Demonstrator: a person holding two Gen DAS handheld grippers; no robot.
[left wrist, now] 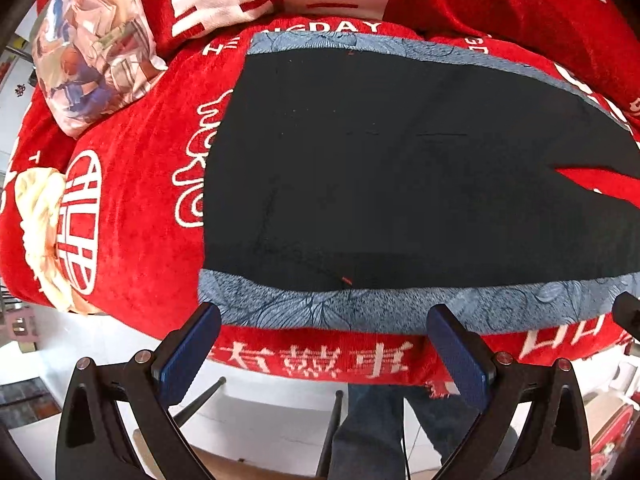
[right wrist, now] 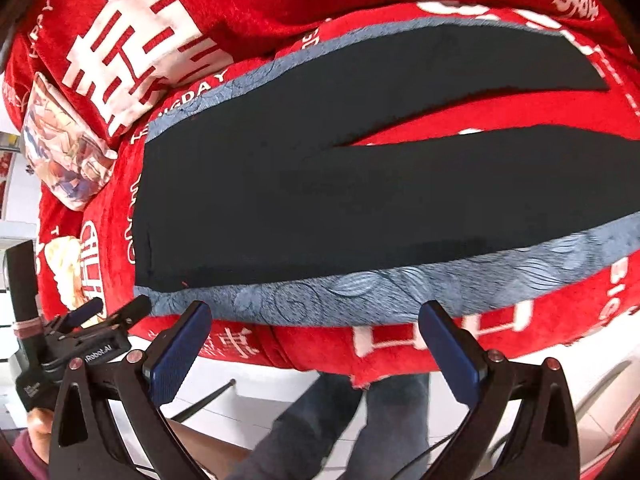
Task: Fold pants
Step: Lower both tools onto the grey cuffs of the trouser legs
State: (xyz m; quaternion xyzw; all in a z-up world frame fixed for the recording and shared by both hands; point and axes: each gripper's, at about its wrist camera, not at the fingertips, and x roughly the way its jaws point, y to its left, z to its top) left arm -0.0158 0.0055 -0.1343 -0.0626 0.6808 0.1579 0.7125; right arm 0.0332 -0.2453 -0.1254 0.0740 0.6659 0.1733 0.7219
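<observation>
Lying flat on a red blanket (left wrist: 132, 240): black pants (left wrist: 380, 168), legs apart.
Left gripper (left wrist: 324, 344) and right gripper (right wrist: 316, 340) both gape empty beside the near blue side stripe (right wrist: 400, 292).

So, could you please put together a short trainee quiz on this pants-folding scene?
1. True or false: the pants lie flat and unfolded, legs apart.
2. What does the left hand-held gripper hold? A) the pants B) the pillow C) nothing
3. Fill in: the pants lie on a red ____.

Key: 1 true. 2 C; both it and the right hand-held gripper are open, near the grey-blue side stripe. 3 blanket.
</observation>
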